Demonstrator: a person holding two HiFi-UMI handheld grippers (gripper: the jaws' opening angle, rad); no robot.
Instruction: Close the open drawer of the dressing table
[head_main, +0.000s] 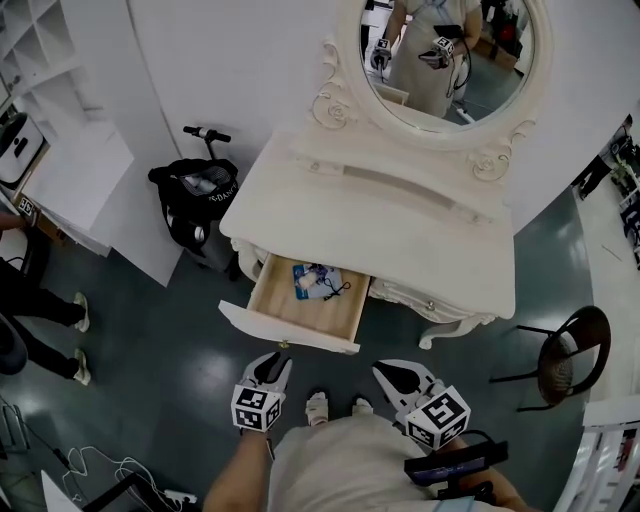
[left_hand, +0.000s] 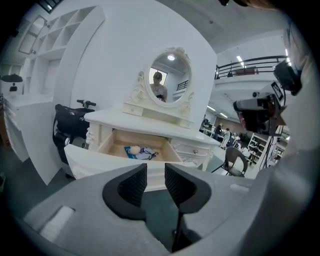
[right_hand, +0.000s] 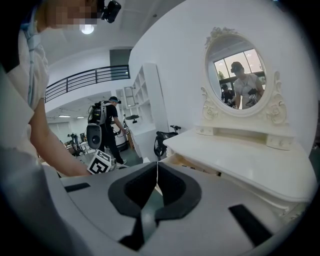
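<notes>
Fingers (left_hand: 134, 184) of the left gripper (left_hand: 156, 174) stand a little apart, with a narrow gap and nothing between them. Those of the right gripper (right_hand: 157, 172) are pressed together tip to tip and hold nothing. In the head view the left gripper (head_main: 272, 365) and the right gripper (head_main: 398, 376) hang side by side close to the person's body, the right at 3 o'clock of the left. Both point up-frame toward the furniture and neither touches it.

At 12 o'clock of the left gripper, near but apart, is the drawer (head_main: 287, 332). It is pulled well out from the left half of the dressing table (head_main: 400, 235), with its front panel toward the person. Inside, toward the back at about 1 o'clock, lies a blue packet (head_main: 318, 281) with a dark cord. The left gripper view looks straight at the drawer (left_hand: 100, 157) front, just beyond the fingertips.

As I judge it, nothing of the closing is done yet. Left to do are contact with the front panel and a push until it sits flush.

Little writing can be read. The black bag (head_main: 195, 190) at 9 o'clock of the tabletop carries white lettering too small to make out, and any print on the blue packet is unclear. The marker cubes (head_main: 257, 408) show only black-and-white squares.
</notes>
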